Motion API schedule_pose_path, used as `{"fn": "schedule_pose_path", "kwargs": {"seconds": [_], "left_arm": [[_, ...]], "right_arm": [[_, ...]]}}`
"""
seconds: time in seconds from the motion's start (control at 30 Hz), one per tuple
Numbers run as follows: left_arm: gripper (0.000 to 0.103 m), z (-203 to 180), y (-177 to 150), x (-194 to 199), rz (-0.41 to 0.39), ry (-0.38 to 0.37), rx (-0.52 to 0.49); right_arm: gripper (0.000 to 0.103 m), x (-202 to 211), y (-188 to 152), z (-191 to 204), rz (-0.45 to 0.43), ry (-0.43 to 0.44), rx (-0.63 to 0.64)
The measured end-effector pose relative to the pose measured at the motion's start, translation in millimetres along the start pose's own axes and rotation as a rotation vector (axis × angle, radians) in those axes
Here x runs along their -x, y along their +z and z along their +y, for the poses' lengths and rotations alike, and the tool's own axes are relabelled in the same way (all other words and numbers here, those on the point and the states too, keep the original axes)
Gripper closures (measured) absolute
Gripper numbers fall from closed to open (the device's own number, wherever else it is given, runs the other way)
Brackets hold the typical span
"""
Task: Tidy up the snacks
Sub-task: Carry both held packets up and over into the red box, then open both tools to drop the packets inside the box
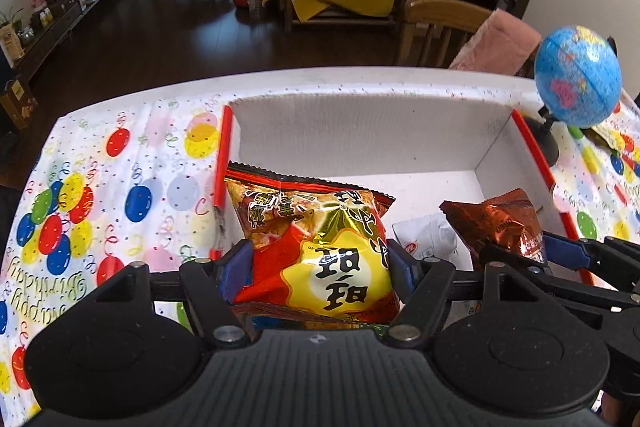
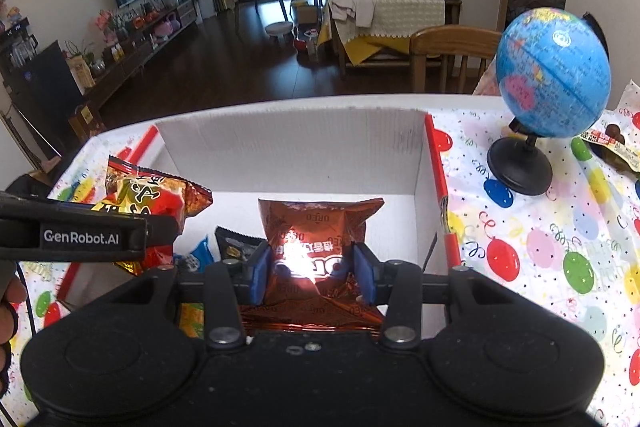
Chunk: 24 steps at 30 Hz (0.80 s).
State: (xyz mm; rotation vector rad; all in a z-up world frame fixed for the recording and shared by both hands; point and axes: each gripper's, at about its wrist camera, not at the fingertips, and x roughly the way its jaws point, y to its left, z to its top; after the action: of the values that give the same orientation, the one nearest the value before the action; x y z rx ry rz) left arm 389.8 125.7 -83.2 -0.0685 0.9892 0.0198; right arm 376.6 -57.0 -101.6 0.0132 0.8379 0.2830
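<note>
My left gripper (image 1: 320, 267) is shut on a red and yellow snack bag (image 1: 316, 243), held over the left part of a white cardboard box (image 1: 360, 131). My right gripper (image 2: 314, 273) is shut on a shiny brown Oreo bag (image 2: 320, 227) over the same box; that bag (image 1: 500, 223) and the right gripper (image 1: 568, 259) also show at the right of the left wrist view. The red and yellow bag (image 2: 152, 199) and the left gripper's arm (image 2: 80, 235) appear at left in the right wrist view. Small packets (image 2: 236, 247) lie on the box floor.
The box stands on a table with a balloon-print cloth (image 2: 540, 247). A blue globe (image 2: 552, 75) on a black stand sits right of the box, with another snack packet (image 2: 612, 143) behind it. A wooden chair (image 2: 452, 47) stands beyond the table edge. A hand (image 2: 8, 307) shows at far left.
</note>
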Motion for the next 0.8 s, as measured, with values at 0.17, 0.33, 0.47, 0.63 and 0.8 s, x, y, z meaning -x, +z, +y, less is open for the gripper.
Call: {"fn": "schedule_pose_path", "kwargs": {"seconds": [0.17,0.33,0.47,0.63,0.8], "left_arm": [[0.033,-6.3,-2.0,-12.9,0.023,0.002,-0.03],[0.033,-7.3,-5.2,-23.0,0.054,-0.004,-0.034],[0.033,-8.6,-6.0,-23.1,0.049,0.001,-0.043],[0.028,-10.8,-6.7,-18.1,0.042,0.003,-0.052],[0.026,-12.1,-7.3,-8.0,0.032,0.011,-0.056]], "right_arm": [[0.06,-10.1,-4.9,0.9,0.033,-0.012,-0.002],[0.058,-12.4,-9.3,0.5,0.053,-0.015,-0.005],[0.056,-13.8,-9.0,-0.4,0.054,-0.017,0.004],[0.047,-8.2,-8.6,-3.1,0.037,-0.012,-0.004],[0.038,3.6,-9.9,-3.9,0.017,-0.005,-0.006]]}}
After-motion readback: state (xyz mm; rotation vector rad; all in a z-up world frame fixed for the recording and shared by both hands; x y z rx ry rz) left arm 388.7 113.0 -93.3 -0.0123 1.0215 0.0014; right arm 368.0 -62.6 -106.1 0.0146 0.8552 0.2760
